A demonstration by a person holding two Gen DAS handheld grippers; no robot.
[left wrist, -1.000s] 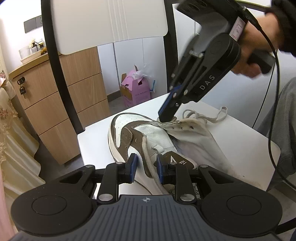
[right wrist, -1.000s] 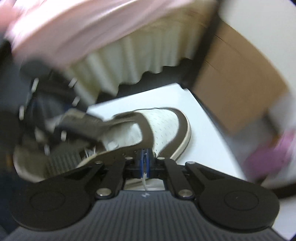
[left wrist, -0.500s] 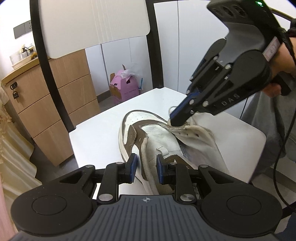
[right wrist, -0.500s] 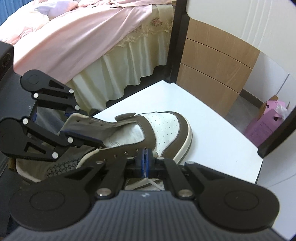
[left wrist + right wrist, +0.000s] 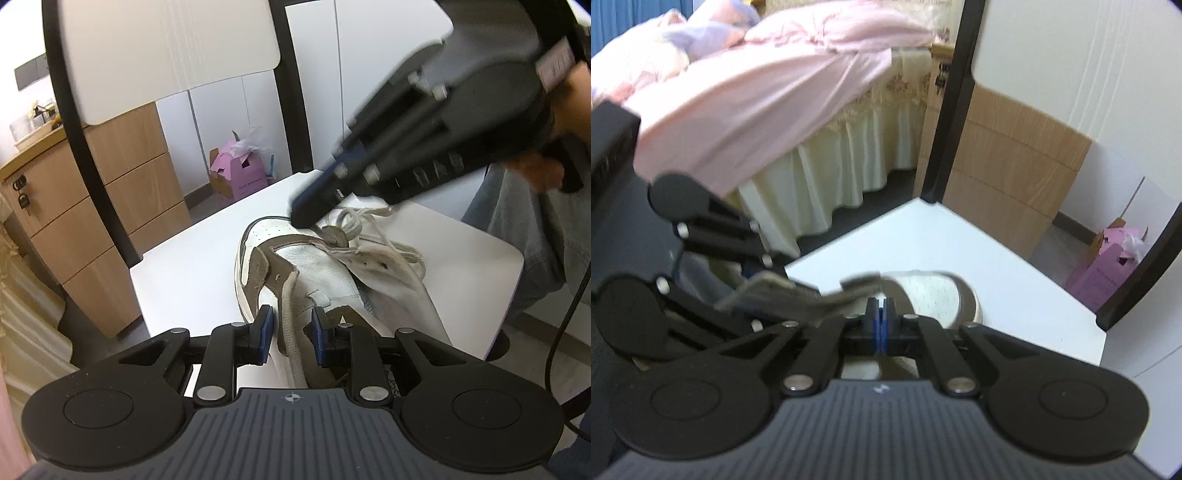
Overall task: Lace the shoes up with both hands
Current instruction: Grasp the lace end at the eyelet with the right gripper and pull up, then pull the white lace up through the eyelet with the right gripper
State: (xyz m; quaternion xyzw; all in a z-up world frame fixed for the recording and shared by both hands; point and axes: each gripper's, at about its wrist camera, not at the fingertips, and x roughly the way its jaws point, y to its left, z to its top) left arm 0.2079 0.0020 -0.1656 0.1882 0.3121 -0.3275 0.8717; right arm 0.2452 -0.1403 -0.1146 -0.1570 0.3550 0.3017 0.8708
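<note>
A white and brown sneaker [image 5: 317, 266] lies on a white chair seat [image 5: 192, 266], toe pointing away from me. My left gripper [image 5: 291, 334] is shut on the brown eyelet flap near the shoe's opening, with a strand of the beige lace [image 5: 291, 317] running between its pads. My right gripper [image 5: 304, 218], held by a hand, is shut at the toe end of the eyelets, and loose lace loops [image 5: 373, 236] trail from its tip. In the right wrist view the right gripper [image 5: 880, 317] shows its blue pads pressed together over the toe [image 5: 934, 295], and the left gripper [image 5: 764, 266] holds the flap.
The chair's white backrest [image 5: 166, 48] and black frame rise behind the seat. A wooden drawer cabinet [image 5: 92, 206] stands at left, with a pink box [image 5: 240, 173] on the floor beyond. A bed with a pink cover [image 5: 738, 92] is close by. A leg in jeans [image 5: 535, 236] is at right.
My right gripper has moved from the middle eyelets toward the toe, staying shut, and the lace loops have followed it. The left gripper keeps its hold and has shifted only slightly.
</note>
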